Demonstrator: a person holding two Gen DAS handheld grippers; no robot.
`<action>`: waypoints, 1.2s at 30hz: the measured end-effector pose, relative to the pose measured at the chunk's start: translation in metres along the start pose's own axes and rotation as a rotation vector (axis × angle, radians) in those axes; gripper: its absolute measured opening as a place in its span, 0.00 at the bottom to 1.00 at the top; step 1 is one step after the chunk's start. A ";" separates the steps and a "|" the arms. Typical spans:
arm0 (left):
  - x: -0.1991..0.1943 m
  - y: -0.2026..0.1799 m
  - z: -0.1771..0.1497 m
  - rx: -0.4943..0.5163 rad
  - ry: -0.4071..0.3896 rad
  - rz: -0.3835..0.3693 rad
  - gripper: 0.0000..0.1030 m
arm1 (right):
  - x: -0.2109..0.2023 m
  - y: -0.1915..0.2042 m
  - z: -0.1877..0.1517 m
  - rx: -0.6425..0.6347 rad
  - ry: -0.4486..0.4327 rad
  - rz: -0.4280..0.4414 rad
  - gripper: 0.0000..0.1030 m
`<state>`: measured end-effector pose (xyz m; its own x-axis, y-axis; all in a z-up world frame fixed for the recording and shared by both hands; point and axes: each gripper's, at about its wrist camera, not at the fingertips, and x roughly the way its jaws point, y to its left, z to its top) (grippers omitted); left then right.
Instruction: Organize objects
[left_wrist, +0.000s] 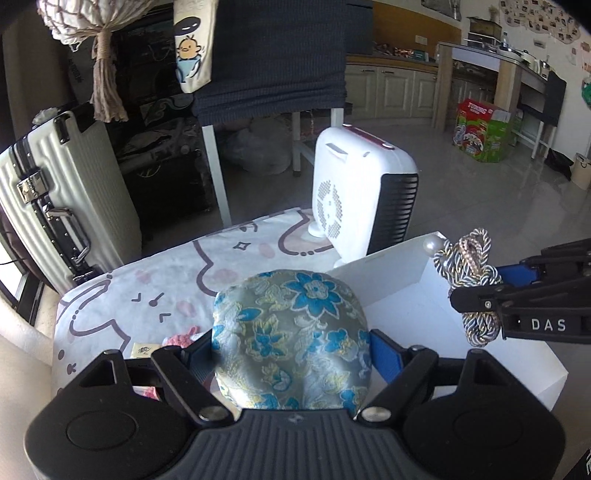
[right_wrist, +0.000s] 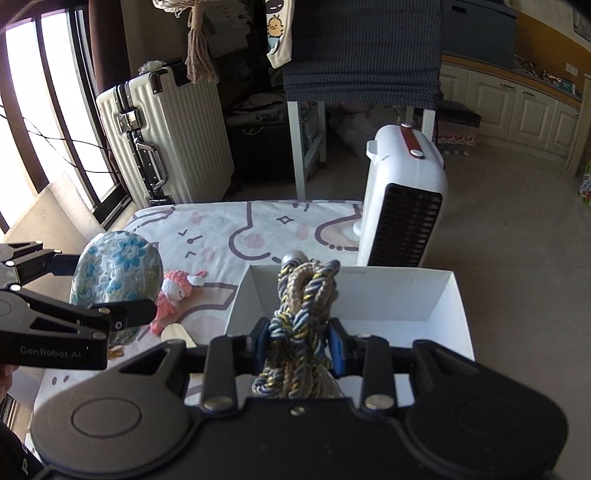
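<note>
While clamped — blue-flowered brocade pouch (left_wrist: 291, 339), bulging.

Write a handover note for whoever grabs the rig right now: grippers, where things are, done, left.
Left gripper: shut on the floral pouch, held above the patterned sheet.
Right gripper: shut on the braided cord bundle, at the near edge of the white box.
On the sheet: a pink crochet toy and a small pale item beside it, left of the box.
Done: both items picked up. The visible part of the box interior shows nothing in it.
Left: probably drop cord and pouch into the box, then collect the toy and the small item.
</note>
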<state>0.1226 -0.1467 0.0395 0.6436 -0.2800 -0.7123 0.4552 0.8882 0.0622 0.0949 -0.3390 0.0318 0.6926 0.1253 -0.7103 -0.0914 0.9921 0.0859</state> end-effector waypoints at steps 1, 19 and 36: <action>0.002 -0.004 0.001 0.010 0.002 -0.011 0.82 | 0.000 -0.004 -0.001 0.003 0.005 -0.005 0.33; 0.075 -0.075 -0.001 0.300 0.196 -0.169 0.82 | 0.049 -0.055 -0.041 0.008 0.268 -0.032 0.33; 0.129 -0.107 -0.022 0.493 0.348 -0.182 0.82 | 0.094 -0.059 -0.073 -0.042 0.459 -0.027 0.33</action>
<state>0.1431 -0.2702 -0.0744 0.3289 -0.2024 -0.9224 0.8223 0.5416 0.1744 0.1134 -0.3858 -0.0908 0.3078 0.0750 -0.9485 -0.1134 0.9927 0.0416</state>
